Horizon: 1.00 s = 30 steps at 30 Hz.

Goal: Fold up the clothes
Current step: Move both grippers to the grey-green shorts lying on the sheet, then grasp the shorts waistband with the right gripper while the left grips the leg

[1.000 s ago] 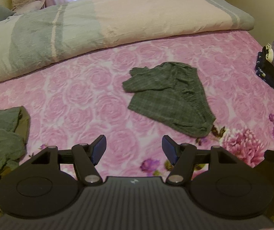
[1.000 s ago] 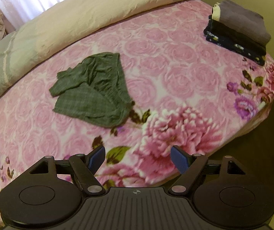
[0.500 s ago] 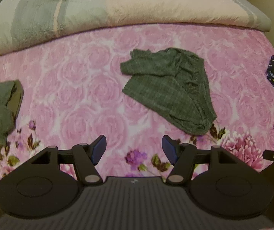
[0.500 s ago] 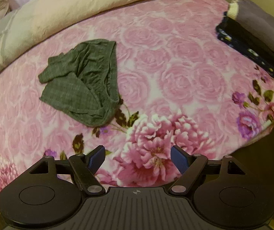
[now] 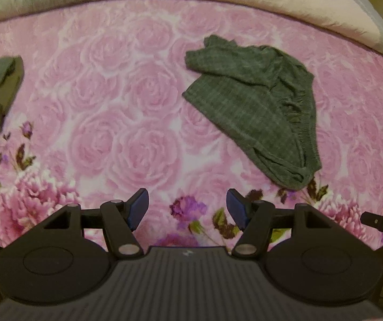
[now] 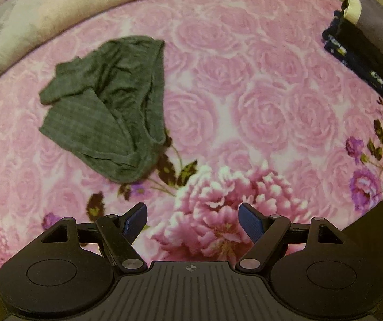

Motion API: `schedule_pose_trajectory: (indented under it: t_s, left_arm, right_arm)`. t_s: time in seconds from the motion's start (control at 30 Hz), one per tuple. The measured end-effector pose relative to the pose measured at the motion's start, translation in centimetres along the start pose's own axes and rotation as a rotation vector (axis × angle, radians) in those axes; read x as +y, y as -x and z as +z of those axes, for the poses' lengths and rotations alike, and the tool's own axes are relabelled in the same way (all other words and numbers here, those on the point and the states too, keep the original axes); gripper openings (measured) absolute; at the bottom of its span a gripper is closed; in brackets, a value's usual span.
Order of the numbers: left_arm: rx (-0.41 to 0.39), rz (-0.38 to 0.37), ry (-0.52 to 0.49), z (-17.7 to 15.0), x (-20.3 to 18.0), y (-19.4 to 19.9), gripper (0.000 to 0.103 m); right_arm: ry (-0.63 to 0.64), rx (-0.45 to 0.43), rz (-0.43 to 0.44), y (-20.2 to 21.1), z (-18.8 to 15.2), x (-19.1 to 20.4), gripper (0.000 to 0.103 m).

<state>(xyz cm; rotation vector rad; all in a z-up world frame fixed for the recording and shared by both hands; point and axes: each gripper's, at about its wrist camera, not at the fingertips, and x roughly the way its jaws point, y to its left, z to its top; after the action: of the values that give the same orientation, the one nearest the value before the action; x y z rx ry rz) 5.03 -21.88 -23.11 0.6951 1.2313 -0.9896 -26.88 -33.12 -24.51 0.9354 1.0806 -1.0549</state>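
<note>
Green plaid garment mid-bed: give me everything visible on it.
The green plaid garment is dark green with a faint pale check, soft woven-looking fabric, and a gathered elastic-looking edge along one side. It lies crumpled and unfolded, partly doubled over itself, on the pink floral bedspread. Nothing else touches it; both open grippers, left and right, are short of it.

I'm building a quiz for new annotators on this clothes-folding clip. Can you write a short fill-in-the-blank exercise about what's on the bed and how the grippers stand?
1. The crumpled garment in the middle of the bed is dark ____ with a faint check.
2. Both the left gripper and the right gripper are ____ and hold nothing.
3. The bedspread is printed with pink ____.
4. The folded stack of clothes sits near the bed's ____ edge in the right wrist view.

Missing words: green; open; roses; right
</note>
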Motion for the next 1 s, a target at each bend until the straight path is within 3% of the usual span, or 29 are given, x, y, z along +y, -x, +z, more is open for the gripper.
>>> schedule_pose_trajectory:
  t_s: [0.23, 0.43, 0.6, 0.73, 0.77, 0.8, 0.83, 1.0]
  left_arm:
    - [0.043, -0.040, -0.010, 1.9, 0.8, -6.0, 0.061]
    - [0.044, -0.107, 0.039, 3.8, 2.5, -10.0, 0.061]
    - [0.042, -0.146, 0.092, 5.1, 4.0, -12.9, 0.060]
    - [0.037, -0.169, 0.129, 5.8, 5.0, -14.6, 0.060]
    - [0.034, -0.180, 0.142, 6.1, 5.2, -15.0, 0.060]
    - [0.030, -0.194, 0.162, 6.3, 5.5, -15.4, 0.058]
    - [0.026, -0.212, 0.189, 6.6, 5.8, -15.8, 0.057]
    - [-0.018, -0.336, 0.369, 8.6, 7.3, -17.7, 0.056]
  right_arm:
    - [-0.072, 0.014, -0.008, -4.8, 0.8, -0.4, 0.078]
    - [-0.275, -0.111, 0.160, -7.7, 0.5, -1.9, 0.078]
    - [-0.351, -0.190, 0.258, -10.9, 0.5, -2.0, 0.078]
    - [-0.379, -0.221, 0.251, -13.3, 0.9, -1.0, 0.077]
    - [-0.396, -0.233, 0.254, -13.8, 1.0, -1.0, 0.069]
    - [-0.412, -0.241, 0.266, -14.2, 1.0, -1.0, 0.051]
    - [-0.429, -0.238, 0.276, -14.7, 1.1, -1.2, 0.045]
    - [-0.462, -0.243, 0.294, -15.4, 0.8, -1.8, 0.043]
